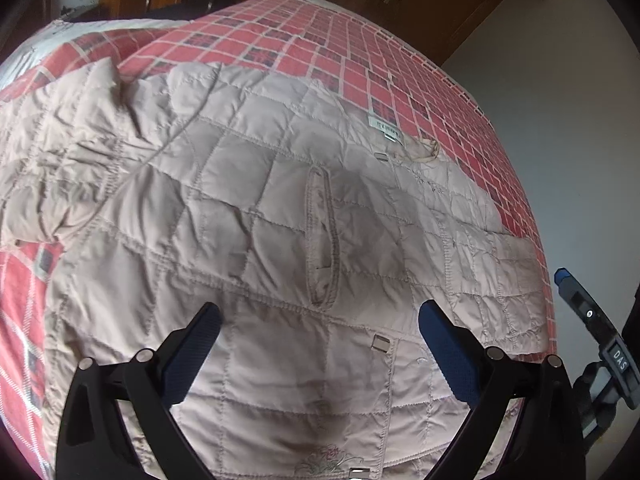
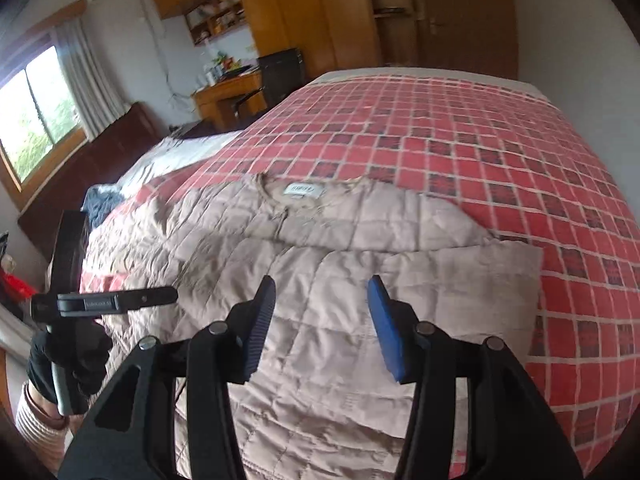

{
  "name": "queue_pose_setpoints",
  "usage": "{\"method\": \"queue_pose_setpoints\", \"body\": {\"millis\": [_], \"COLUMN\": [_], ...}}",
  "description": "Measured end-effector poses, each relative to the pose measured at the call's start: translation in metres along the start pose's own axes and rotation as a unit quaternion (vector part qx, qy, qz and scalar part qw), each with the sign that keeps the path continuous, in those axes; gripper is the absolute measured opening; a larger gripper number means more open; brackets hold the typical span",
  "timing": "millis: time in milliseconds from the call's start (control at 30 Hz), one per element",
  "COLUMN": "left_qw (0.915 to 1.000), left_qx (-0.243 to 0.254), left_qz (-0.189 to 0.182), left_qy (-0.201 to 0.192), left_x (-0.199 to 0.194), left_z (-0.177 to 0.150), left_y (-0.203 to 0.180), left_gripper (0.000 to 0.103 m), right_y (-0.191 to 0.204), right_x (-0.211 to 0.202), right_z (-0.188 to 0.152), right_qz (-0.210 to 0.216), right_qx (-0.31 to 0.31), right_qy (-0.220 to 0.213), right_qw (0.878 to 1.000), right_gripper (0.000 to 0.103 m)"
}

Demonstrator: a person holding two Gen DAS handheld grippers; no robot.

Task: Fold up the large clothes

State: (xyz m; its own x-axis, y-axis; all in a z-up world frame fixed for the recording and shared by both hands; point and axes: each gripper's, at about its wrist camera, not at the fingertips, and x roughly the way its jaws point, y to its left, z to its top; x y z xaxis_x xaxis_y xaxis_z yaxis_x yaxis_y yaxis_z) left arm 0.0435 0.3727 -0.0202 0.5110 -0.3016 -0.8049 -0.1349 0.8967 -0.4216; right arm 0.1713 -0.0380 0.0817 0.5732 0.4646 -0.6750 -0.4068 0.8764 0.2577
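A beige quilted jacket [image 1: 260,216] lies spread on a red checked bedspread [image 1: 360,52], its collar label [image 1: 385,125] toward the far side. One sleeve is folded across the body at the right [image 1: 500,272]; the other bunches up at the left [image 1: 60,160]. My left gripper [image 1: 320,316] hovers open over the jacket's lower half, nothing between its fingers. From the right wrist, the same jacket [image 2: 320,264] shows with its label [image 2: 303,189] up top, and my right gripper [image 2: 322,296] stands open above the folded sleeve [image 2: 472,280]. The left gripper [image 2: 104,304] shows at the left edge.
The bed [image 2: 460,128] extends far beyond the jacket. A wooden wardrobe [image 2: 400,12], a desk [image 2: 228,96] with a dark chair, and a window [image 2: 36,116] line the room. Grey floor [image 1: 560,120] lies off the bed's right side. A gloved hand [image 2: 68,364] holds the left gripper's handle.
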Motion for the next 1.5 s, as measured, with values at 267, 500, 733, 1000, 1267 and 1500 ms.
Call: {"method": "queue_pose_setpoints", "body": {"millis": [267,500,733,1000,1267,1500], "left_qw": [0.9988,0.9967,0.9936,0.9945,0.9903,0.9924], "left_qx": [0.006,-0.008,-0.015,-0.044,-0.056,0.026], "left_qz": [-0.038,-0.019,0.049,0.084,0.08,0.075], "left_qy": [0.029,-0.079,-0.101,-0.045,-0.099,-0.094], "left_x": [0.028,-0.032,-0.045,0.0,-0.044,-0.044], "left_z": [0.014,0.036,0.057,0.047,0.046,0.058], "left_y": [-0.021,-0.001,0.034,0.076,0.078,0.019], "left_gripper": [0.021,0.016,0.016,0.023,0.034,0.048], "right_y": [-0.079,-0.104,-0.078,-0.073,-0.075,-0.027], "right_x": [-0.026,-0.028,0.02,0.078,0.058,0.055], "right_z": [-0.01,-0.015,-0.023,-0.044,-0.037,0.0], "right_qz": [-0.01,-0.015,0.019,-0.026,0.002,0.03], "right_qx": [0.109,0.138,0.107,0.106,0.124,0.11], "right_qy": [-0.064,-0.061,0.013,0.118,0.104,0.12], "right_qw": [0.992,0.988,0.994,0.987,0.987,0.986], "right_gripper": [0.05,0.05,0.05,0.043,0.045,0.053]}}
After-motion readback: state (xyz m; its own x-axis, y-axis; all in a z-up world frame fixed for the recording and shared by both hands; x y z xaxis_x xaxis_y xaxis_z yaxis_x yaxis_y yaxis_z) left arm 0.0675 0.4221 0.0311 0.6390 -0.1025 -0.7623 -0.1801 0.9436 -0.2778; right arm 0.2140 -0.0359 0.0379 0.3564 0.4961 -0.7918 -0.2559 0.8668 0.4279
